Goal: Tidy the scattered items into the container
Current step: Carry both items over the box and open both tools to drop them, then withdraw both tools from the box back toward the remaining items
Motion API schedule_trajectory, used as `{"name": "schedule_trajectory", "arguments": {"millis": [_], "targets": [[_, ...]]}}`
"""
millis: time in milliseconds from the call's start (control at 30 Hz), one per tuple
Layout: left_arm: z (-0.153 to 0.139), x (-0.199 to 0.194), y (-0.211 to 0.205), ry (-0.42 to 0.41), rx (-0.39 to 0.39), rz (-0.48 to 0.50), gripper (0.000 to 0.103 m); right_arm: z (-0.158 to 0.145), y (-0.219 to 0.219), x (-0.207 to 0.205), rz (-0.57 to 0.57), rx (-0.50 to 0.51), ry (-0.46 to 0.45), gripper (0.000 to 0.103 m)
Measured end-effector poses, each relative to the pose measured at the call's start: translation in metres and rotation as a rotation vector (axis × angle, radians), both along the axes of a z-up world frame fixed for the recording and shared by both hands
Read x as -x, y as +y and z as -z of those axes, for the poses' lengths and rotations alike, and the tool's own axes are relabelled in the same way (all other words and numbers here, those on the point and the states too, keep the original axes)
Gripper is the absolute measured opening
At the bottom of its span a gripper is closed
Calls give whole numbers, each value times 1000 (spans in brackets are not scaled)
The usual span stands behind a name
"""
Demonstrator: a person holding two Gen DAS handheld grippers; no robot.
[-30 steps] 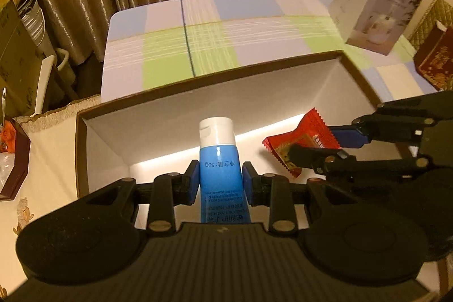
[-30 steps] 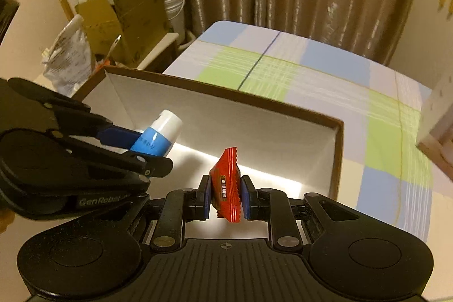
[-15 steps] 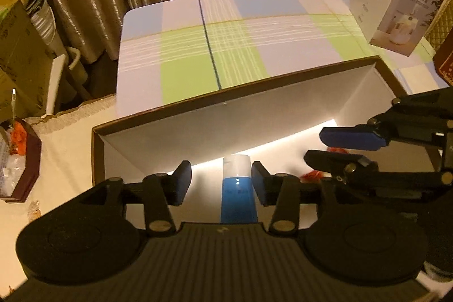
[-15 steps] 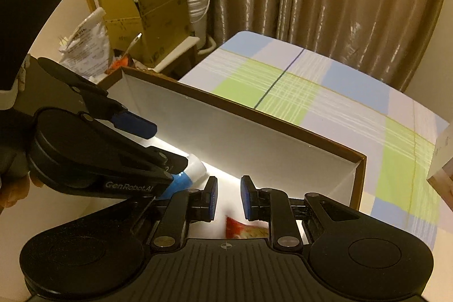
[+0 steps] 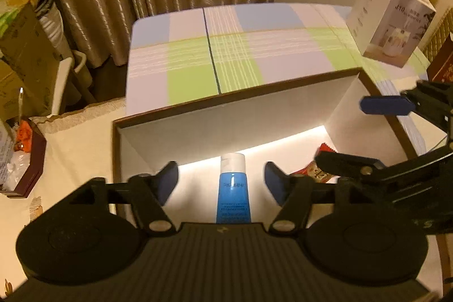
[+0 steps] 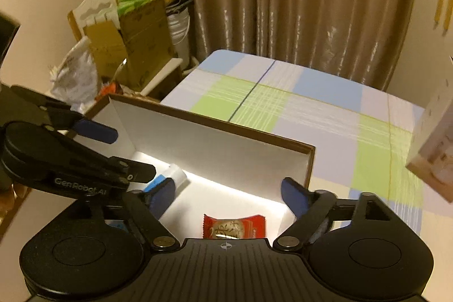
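Observation:
A white box with a brown rim point(image 5: 240, 99) stands on the table; it also shows in the right wrist view point(image 6: 215, 122). A blue tube with a white cap point(image 5: 232, 191) lies on the box floor, and a red snack packet point(image 6: 234, 227) lies beside it; the packet's edge shows in the left wrist view point(image 5: 317, 171). My left gripper point(image 5: 220, 183) is open and empty above the tube. My right gripper point(image 6: 228, 196) is open and empty above the packet. Each gripper shows at the side of the other's view.
A checked tablecloth point(image 5: 240, 53) covers the table behind the box. A white carton point(image 5: 390, 19) stands at the far right. Cardboard boxes and bags point(image 6: 124, 41) are piled at the left by the curtain. A dark tray point(image 5: 25, 160) sits at the left.
Both grippers opened and let go: the tube and the red packet dropped onto the box floor. Both grippers have since opened wider and risen a little.

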State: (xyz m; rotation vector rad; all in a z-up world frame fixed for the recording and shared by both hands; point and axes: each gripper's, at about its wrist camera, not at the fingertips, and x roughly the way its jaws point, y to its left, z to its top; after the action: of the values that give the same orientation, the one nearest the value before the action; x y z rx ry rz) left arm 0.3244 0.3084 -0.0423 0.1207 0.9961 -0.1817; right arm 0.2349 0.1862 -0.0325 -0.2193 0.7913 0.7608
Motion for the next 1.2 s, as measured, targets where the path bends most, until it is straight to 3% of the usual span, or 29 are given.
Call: {"name": "schedule_trajectory", "arguments": {"millis": [167,300,800,1200], "targets": [[-19,18,0,-39,3,-25,81,-17,-17,18,30,-49,-30,103],[-37,36,1,-82,5,-42,91,-31,-27,36,43,-86,-37,103],[-82,111,-5,-173,25,-74,100,-70,-59,98,41,-141,-106,103],[-97,163,-19,-210,5,-79,102,-71,-89,136,13,-138,-109,103]]}}
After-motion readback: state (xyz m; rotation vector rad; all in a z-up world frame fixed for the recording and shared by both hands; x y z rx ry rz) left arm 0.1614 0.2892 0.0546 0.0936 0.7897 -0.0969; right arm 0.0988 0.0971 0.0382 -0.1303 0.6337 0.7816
